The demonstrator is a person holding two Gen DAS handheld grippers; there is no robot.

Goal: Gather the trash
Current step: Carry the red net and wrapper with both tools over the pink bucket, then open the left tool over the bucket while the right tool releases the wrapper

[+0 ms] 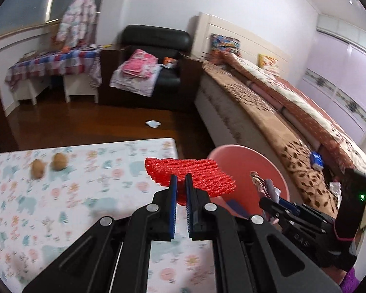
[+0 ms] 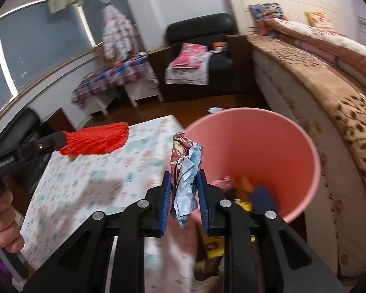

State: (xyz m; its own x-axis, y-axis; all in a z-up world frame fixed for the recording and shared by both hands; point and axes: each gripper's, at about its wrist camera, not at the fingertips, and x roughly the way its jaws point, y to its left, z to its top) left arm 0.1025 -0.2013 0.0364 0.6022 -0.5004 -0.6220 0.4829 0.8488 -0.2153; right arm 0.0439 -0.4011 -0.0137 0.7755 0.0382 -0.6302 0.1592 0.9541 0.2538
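Note:
My left gripper (image 1: 181, 178) is shut on a red foam net sleeve (image 1: 195, 174) and holds it above the table's right edge, beside the pink bin (image 1: 268, 171). The sleeve also shows in the right wrist view (image 2: 97, 140). My right gripper (image 2: 183, 178) is shut on a crumpled foil wrapper (image 2: 186, 168) and holds it at the near left rim of the pink bin (image 2: 292, 131). The bin holds several pieces of trash (image 2: 251, 193). The right gripper with the wrapper (image 1: 263, 183) shows in the left wrist view over the bin.
A table with a patterned cloth (image 1: 61, 207) carries two brown round items (image 1: 48, 164). A bed with a brown blanket (image 1: 268, 122) runs along the right. A white scrap (image 1: 153, 123) lies on the wooden floor. A black armchair (image 1: 163, 56) stands at the back.

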